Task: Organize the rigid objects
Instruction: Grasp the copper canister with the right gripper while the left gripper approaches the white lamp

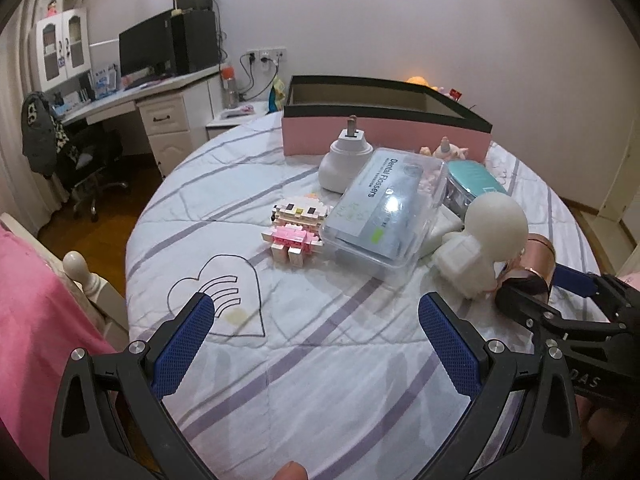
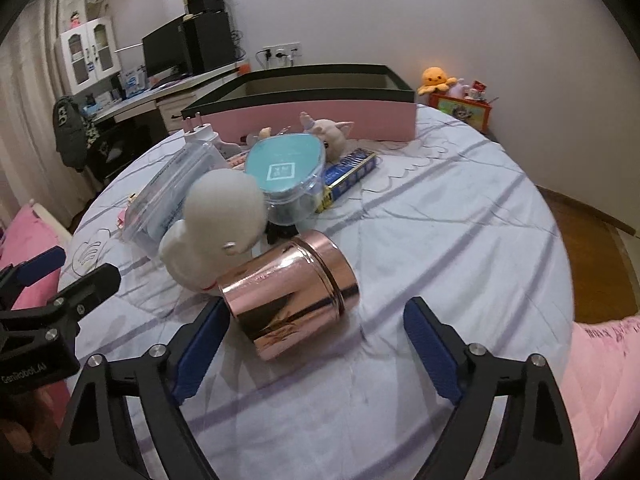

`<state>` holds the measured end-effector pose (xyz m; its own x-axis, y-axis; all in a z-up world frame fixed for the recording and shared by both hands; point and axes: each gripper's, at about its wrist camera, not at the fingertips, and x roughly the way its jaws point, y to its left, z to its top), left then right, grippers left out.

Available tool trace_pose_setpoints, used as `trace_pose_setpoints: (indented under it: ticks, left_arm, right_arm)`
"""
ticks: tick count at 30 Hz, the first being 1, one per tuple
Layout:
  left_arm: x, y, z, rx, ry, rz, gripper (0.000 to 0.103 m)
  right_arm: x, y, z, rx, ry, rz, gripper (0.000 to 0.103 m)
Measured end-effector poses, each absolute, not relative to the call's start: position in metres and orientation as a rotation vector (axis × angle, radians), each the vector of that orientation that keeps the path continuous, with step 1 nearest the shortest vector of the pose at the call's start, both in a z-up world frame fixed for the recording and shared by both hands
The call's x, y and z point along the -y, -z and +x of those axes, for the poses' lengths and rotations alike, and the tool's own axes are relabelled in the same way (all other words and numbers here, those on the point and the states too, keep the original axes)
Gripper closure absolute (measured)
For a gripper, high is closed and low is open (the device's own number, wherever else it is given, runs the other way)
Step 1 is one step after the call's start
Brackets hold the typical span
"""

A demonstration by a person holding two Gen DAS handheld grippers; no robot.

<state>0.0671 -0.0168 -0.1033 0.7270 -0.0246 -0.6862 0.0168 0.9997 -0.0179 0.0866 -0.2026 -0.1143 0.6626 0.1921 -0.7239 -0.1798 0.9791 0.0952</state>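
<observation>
A rose-gold metal can [image 2: 294, 298] lies on its side on the bed; my right gripper [image 2: 316, 324] is open with its fingers either side of the can, the left pad close to or touching it. The can also shows in the left wrist view [image 1: 534, 264]. A white figurine [image 2: 216, 224] leans beside it. Behind lie a clear dental flosser box [image 1: 384, 216], a block-built pink toy [image 1: 298, 230], a white plug device [image 1: 344, 160], a teal-lidded container [image 2: 286, 166] and a blue-yellow box [image 2: 350, 172]. My left gripper [image 1: 316, 320] is open and empty over bare sheet.
A pink box with a black rim [image 1: 384, 128] stands open at the far side of the bed. A small plush [image 2: 330, 132] lies before it. A desk with monitor [image 1: 148, 48] and a chair [image 1: 80, 160] stand to the left. A pink blanket [image 2: 608, 380] lies at right.
</observation>
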Motion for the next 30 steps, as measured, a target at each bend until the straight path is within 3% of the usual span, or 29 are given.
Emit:
trace_pose_setpoints:
  ticks: [4,20,30]
  left_arm:
    - [0.016,0.101,0.078,-0.777,0.015,-0.009,0.000]
    - [0.036,0.097,0.069,-0.811,0.128,-0.049,0.000]
    - [0.090,0.103,0.092,-0.842,0.050,-0.033,0.001]
  right_arm:
    - [0.202,0.118,0.097,-0.828,-0.248,0.001,0.046]
    - [0.226,0.111,0.098,-0.856,-0.260,0.069,0.046]
    - [0.258,0.112,0.109,-0.852,-0.286,0.099,0.046]
